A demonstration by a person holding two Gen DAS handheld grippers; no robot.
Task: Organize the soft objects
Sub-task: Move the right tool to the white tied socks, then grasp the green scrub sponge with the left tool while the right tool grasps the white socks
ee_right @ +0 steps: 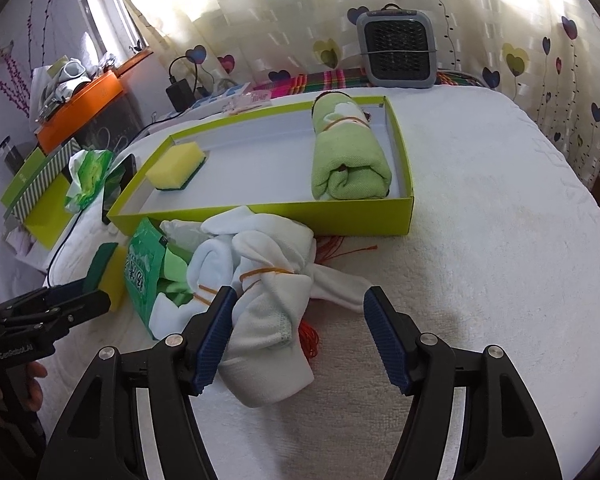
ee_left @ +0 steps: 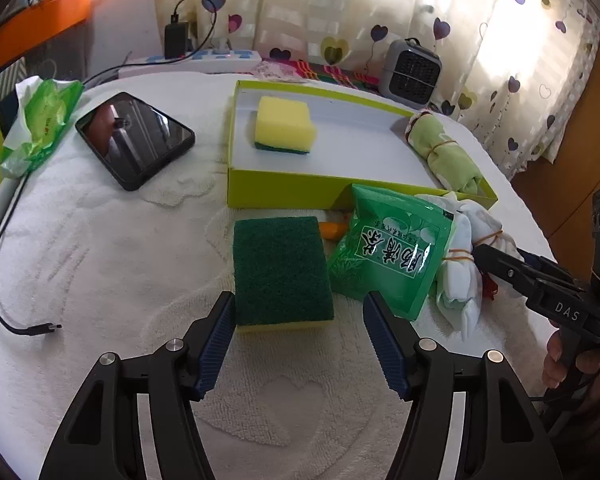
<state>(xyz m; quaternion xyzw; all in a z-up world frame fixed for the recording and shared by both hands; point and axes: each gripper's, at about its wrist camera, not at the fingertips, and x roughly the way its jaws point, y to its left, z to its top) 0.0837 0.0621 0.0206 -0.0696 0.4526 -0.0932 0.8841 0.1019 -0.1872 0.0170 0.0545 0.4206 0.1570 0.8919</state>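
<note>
A lime-green box (ee_left: 284,192) (ee_right: 260,220) holds a yellow sponge (ee_left: 283,124) (ee_right: 176,165) and a rolled green towel (ee_left: 446,152) (ee_right: 350,160). In front of it lie a second sponge (ee_left: 280,268) (ee_right: 108,272), green side up, a green packet (ee_left: 388,256) (ee_right: 142,276) and a white cloth bundle (ee_left: 468,264) (ee_right: 268,292) tied with rubber bands. My left gripper (ee_left: 298,320) stands open, its fingertips flanking the near end of the green-topped sponge without pressing it. My right gripper (ee_right: 300,316) is open around the near part of the white bundle, whose left side lies against the left pad.
A black phone (ee_left: 134,140), a green tissue pack (ee_left: 40,124) (ee_right: 90,180) and a black cable (ee_left: 4,280) lie left on the white towel-covered surface (ee_left: 100,260) (ee_right: 500,240). A small grey fan (ee_left: 414,68) (ee_right: 398,52) stands behind the box by the heart-print curtain. Red threads (ee_right: 340,250) lie near the bundle.
</note>
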